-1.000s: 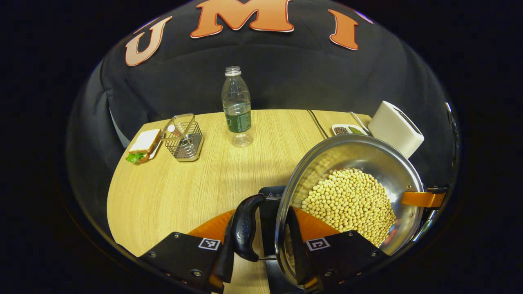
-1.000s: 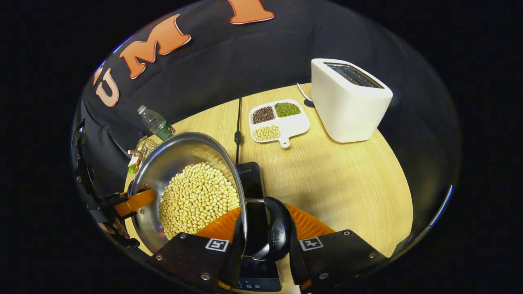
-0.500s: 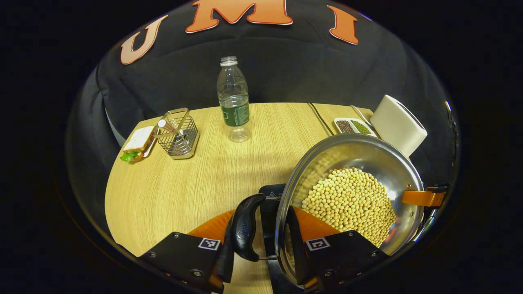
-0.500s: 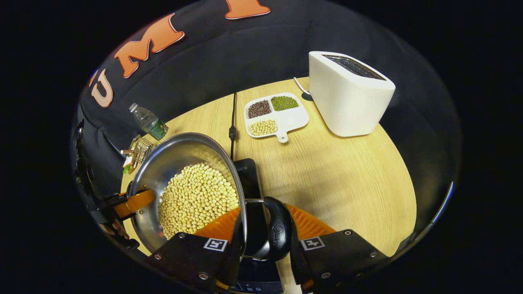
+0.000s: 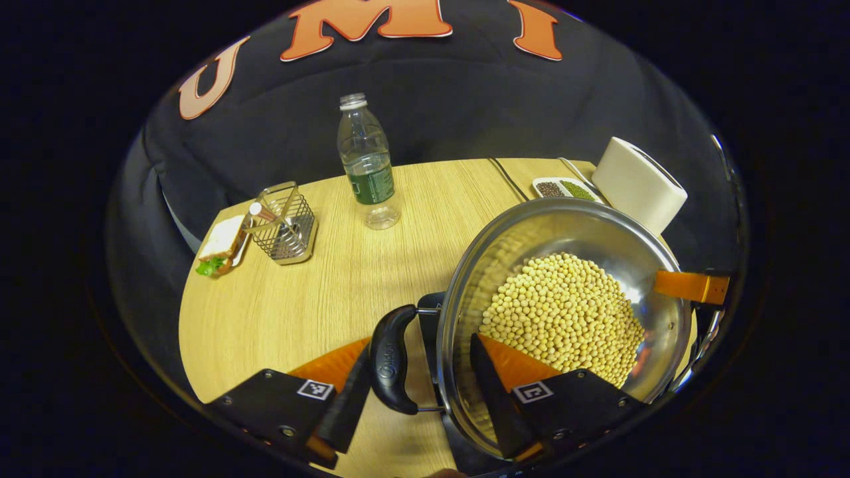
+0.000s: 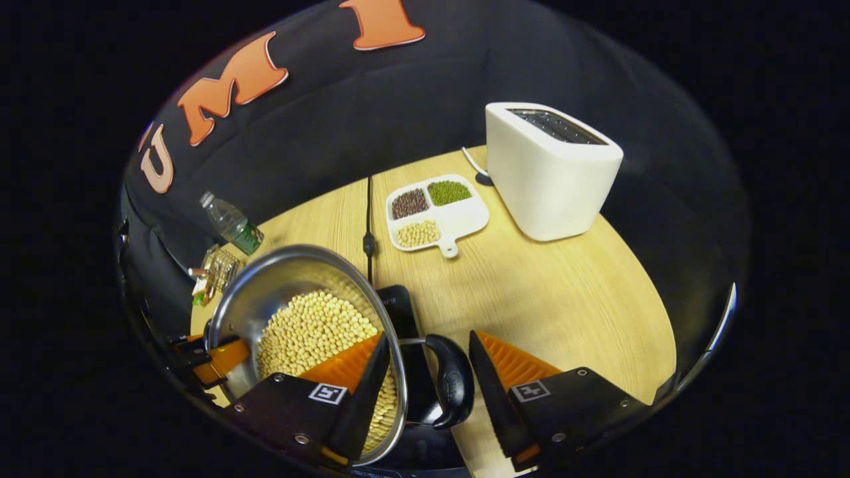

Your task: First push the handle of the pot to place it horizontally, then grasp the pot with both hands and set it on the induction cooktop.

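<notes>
Around the pot [image 5: 564,318] there's decent room. Left of it the counter [image 5: 299,305] is bare wood right out to the wire basket [image 5: 284,226] and the bottle [image 5: 366,166], which stand well apart from the pot. On its far right side, the cord [image 6: 367,219] runs up the counter, the bean tray [image 6: 435,212] lies just past that, and the toaster [image 6: 551,169] blocks beyond it. Right of the pot's handle [image 6: 451,388] is a wide open patch.
</notes>
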`<control>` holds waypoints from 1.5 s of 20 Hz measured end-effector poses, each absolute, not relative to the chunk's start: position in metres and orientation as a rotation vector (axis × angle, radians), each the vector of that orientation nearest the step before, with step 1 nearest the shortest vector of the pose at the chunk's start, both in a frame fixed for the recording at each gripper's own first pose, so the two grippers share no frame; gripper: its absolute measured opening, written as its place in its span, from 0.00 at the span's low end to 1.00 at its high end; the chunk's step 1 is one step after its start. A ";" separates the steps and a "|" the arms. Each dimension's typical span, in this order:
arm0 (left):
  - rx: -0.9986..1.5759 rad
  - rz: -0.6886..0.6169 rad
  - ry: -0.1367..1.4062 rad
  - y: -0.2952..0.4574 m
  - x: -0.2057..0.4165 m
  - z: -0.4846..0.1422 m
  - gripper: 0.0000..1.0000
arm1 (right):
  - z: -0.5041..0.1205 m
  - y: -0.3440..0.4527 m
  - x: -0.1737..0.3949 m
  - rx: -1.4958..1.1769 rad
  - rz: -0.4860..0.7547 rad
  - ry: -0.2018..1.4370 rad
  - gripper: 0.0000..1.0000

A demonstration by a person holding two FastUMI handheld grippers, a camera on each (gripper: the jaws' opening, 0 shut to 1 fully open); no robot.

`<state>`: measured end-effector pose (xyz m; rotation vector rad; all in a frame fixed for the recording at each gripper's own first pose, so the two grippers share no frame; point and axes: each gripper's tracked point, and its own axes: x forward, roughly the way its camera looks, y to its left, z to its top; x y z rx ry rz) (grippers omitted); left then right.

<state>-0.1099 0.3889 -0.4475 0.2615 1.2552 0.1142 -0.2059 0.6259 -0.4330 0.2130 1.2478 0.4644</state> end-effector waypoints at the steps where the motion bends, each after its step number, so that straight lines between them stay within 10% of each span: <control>1: 0.271 0.123 1.237 0.392 -0.107 -0.440 0.90 | -0.425 0.622 -0.199 0.223 0.455 1.219 0.78; 23: 0.194 0.292 0.281 0.382 0.004 -0.006 0.87 | -0.015 0.572 -0.120 0.343 0.745 0.242 0.93; 30: 0.163 0.293 0.061 0.360 -0.027 0.110 0.86 | 0.027 0.498 -0.096 0.266 0.713 0.109 0.93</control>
